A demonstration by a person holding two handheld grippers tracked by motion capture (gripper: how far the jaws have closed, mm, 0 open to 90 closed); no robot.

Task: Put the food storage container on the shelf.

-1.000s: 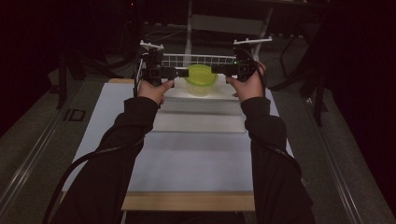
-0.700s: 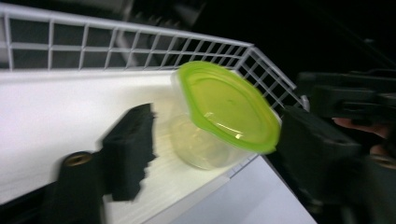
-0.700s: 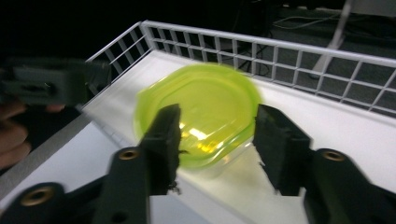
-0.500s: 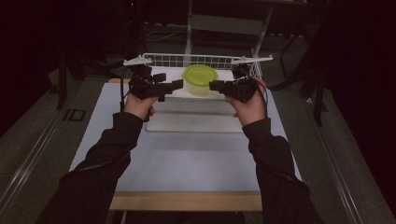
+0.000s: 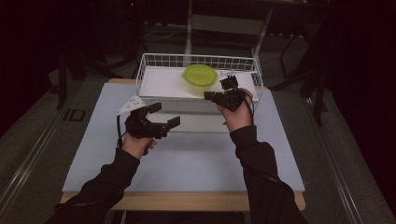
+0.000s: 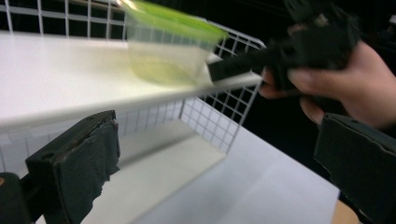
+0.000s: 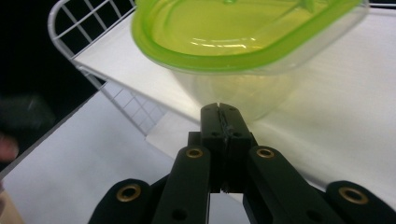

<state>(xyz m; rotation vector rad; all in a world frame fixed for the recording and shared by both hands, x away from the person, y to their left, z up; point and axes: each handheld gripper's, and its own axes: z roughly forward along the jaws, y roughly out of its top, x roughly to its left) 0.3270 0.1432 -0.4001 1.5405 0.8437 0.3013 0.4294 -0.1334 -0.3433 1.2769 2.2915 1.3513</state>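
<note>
At frame centre, we see both grippers near the green-lidded tub (image 5: 200,77).
Left gripper (image 5: 162,115) has just been spreading, empty; right gripper (image 5: 208,95) pressed together, seemingly just short of it.

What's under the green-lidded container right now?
The container sits on the white board laid across the wire basket. Below that board, a lower white panel shows through the mesh; the space directly beneath the container is covered.

The green-lidded container (image 7: 243,51) is cut off by the top edge.
</note>
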